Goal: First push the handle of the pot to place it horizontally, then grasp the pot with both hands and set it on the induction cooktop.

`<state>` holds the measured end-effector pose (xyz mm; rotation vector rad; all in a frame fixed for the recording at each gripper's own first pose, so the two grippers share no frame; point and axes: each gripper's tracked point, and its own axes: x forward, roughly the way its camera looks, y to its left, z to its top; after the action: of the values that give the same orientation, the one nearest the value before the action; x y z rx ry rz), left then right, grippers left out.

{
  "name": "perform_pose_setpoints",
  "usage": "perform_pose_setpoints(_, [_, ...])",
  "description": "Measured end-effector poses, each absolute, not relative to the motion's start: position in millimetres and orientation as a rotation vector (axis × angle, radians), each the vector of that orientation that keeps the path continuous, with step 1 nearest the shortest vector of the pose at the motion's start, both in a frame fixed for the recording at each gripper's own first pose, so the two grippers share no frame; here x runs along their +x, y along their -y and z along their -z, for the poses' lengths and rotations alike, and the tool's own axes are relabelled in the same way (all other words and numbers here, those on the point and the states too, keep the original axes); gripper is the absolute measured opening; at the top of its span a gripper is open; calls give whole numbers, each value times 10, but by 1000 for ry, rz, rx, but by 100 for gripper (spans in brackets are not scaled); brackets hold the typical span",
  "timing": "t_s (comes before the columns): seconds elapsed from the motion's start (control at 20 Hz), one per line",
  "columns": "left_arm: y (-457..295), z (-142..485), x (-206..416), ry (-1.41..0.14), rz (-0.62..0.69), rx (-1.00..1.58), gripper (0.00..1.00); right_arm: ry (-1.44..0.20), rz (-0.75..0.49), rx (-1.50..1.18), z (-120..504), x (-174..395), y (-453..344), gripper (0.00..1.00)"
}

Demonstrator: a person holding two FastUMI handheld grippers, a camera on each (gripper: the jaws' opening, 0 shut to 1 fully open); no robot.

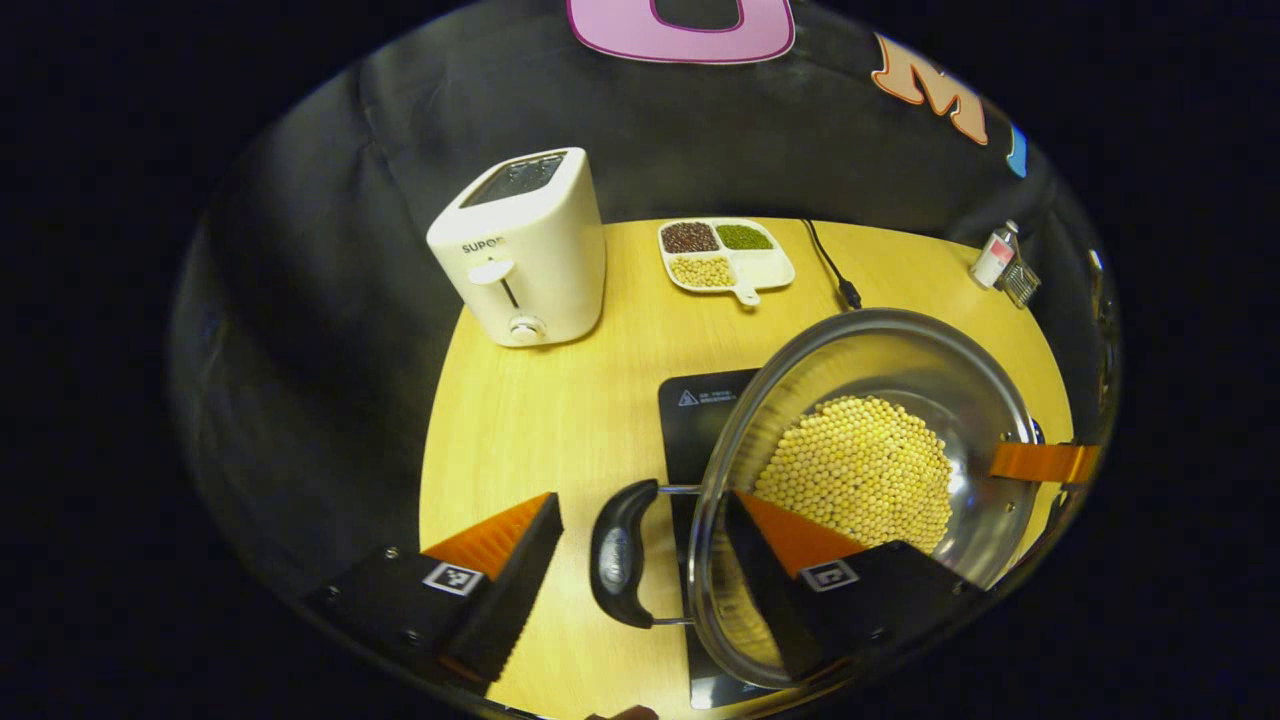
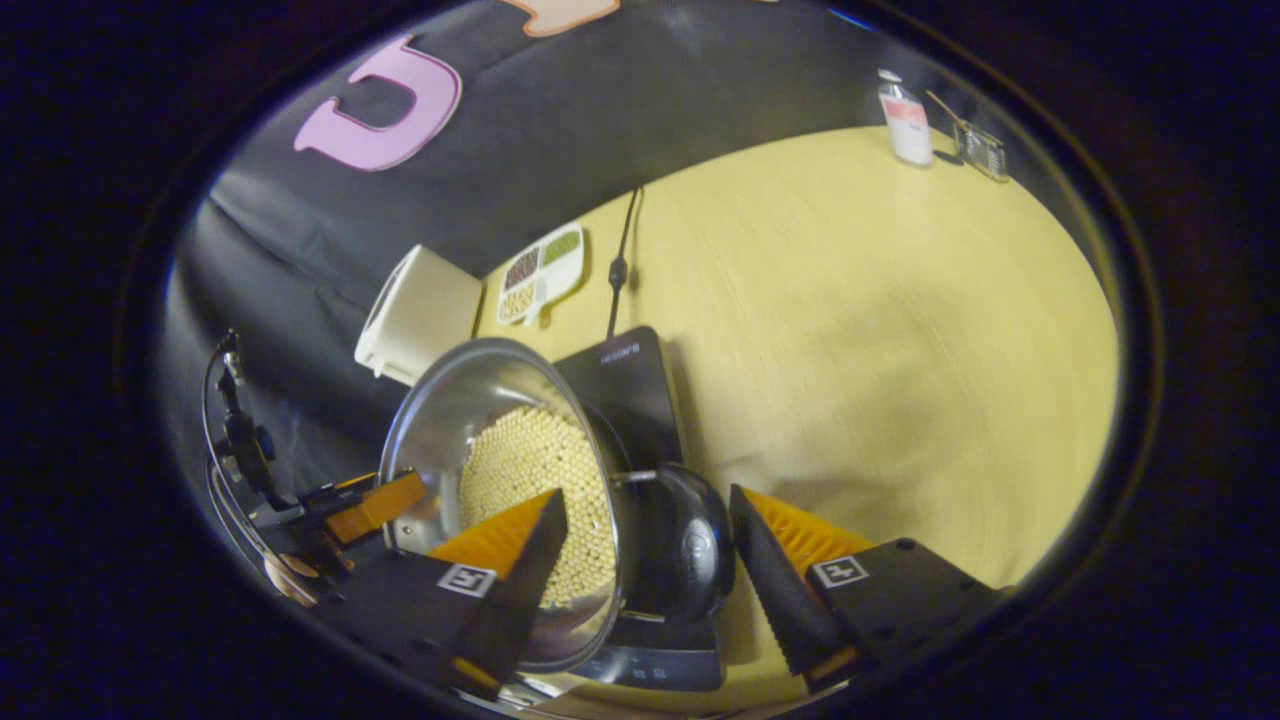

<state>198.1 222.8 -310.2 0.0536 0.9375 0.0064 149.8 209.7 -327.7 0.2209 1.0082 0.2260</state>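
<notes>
A steel pot [image 1: 965,385] filled with yellow soybeans [image 1: 860,470] is over the black induction cooktop [image 1: 700,420]; I cannot tell whether it rests on it. In the left gripper view its black side handle [image 1: 618,555] lies level between my fingers. My left gripper [image 1: 642,500] is open, with one finger inside the rim and the other outside, apart from the handle. In the right gripper view my right gripper [image 2: 650,492] straddles the pot [image 2: 460,410] and its opposite handle [image 2: 690,545] the same way, open. The other gripper's finger [image 1: 1045,462] shows at the far rim.
On the wooden table [image 1: 560,400] stand a white toaster [image 1: 525,250], a divided dish of beans [image 1: 725,252], a black cable [image 1: 830,265], a small bottle [image 1: 993,258] and a small glass container [image 1: 1018,283] at the back. Bare tabletop [image 2: 850,330] spreads right of the cooktop [image 2: 625,380].
</notes>
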Motion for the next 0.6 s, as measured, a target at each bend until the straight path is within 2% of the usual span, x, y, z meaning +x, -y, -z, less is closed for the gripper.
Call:
perform_pose_setpoints(0.05, [-2237, 3067, 1965, -931, -13, 43, 99, -973, -230, 232, 3162, 1531, -2083, 93])
perform_pose_setpoints(0.1, [-2230, 3012, 1959, -909, -12, 31, 99, -941, -232, 238, 3071, 1571, -2034, 100])
perform_pose_setpoints(0.2, [-2233, 2895, 1914, -867, -18, 21, 99, -870, -214, 233, 2910, 1676, -1878, 100])
perform_pose_setpoints(0.25, [-2230, 2824, 1899, -839, -19, 19, 99, -841, -209, 232, 2810, 1679, -1821, 92])
perform_pose_setpoints(0.3, [-2218, 2744, 1888, -811, -19, 15, 96, -813, -202, 233, 2705, 1678, -1757, 92])
perform_pose_setpoints(0.35, [-2199, 2679, 1858, -793, -20, 13, 99, -784, -194, 230, 2607, 1665, -1687, 92])
perform_pose_setpoints(0.4, [-2180, 2621, 1817, -780, -25, 10, 99, -751, -186, 221, 2469, 1650, -1587, 100])
perform_pose_setpoints(0.45, [-2130, 2565, 1782, -767, -23, 2, 99, -718, -178, 206, 2341, 1632, -1495, 92])
perform_pose_setpoints(0.5, [-2071, 2502, 1746, -756, -20, -9, 99, -688, -172, 186, 2223, 1612, -1401, 92])
perform_pose_setpoints(0.55, [-2001, 2440, 1695, -750, -19, -21, 98, -661, -165, 165, 2118, 1568, -1317, 100])
perform_pose_setpoints(0.6, [-1921, 2376, 1639, -746, -19, -31, 98, -638, -163, 149, 1989, 1512, -1232, 100])
